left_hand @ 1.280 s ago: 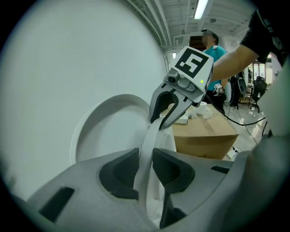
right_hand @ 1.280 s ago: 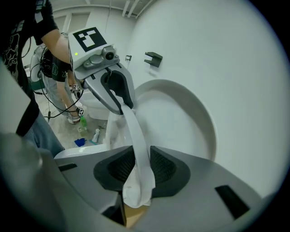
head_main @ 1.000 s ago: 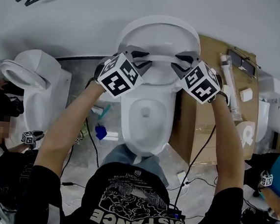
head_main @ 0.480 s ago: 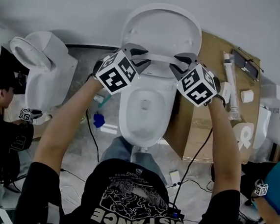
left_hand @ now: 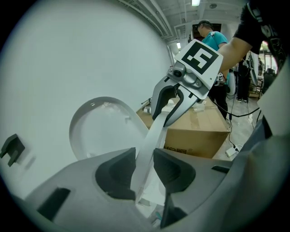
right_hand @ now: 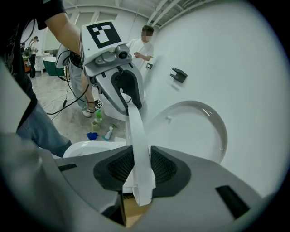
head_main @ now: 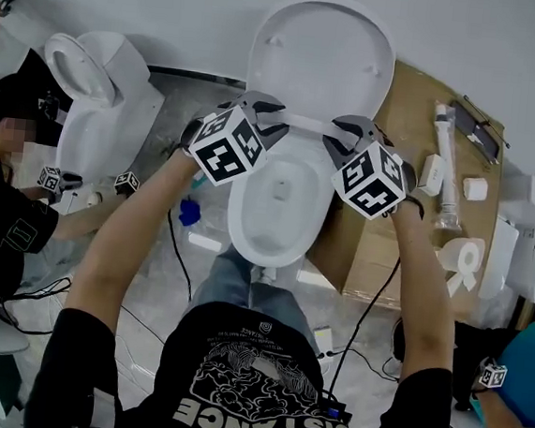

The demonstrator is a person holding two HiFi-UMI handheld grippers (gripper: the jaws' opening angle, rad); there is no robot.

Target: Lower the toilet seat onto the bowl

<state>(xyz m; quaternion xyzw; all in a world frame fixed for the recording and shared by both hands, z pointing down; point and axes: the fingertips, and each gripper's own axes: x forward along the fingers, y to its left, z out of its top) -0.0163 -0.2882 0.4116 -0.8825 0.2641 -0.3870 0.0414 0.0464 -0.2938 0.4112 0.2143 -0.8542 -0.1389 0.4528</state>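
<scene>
A white toilet stands in the middle of the head view, its lid (head_main: pixel 322 54) upright against the wall and its bowl (head_main: pixel 239 217) open below. The toilet seat (head_main: pixel 304 123) hangs part-way down, seen edge-on as a thin white band between both grippers. My left gripper (head_main: pixel 275 115) has the seat's rim (left_hand: pixel 152 136) between its pads (left_hand: pixel 122 170); its jaws are opening, still touching the rim. My right gripper (head_main: pixel 337 130) is shut on the rim's other side (right_hand: pixel 138 136), pads (right_hand: pixel 161 167) pressing on it.
A second toilet (head_main: pixel 100 98) stands at the left with a person in black (head_main: pixel 4 211) beside it. A cardboard box (head_main: pixel 412 175) with parts on top flanks the bowl's right. A blue object (head_main: pixel 189 212) and cables lie on the floor. Another person's teal sleeve (head_main: pixel 520 374) shows at the right.
Both grippers have drawn the seat away from the upright lid and down toward the bowl, so more of the lid's inside shows. The person at the left has shifted.
</scene>
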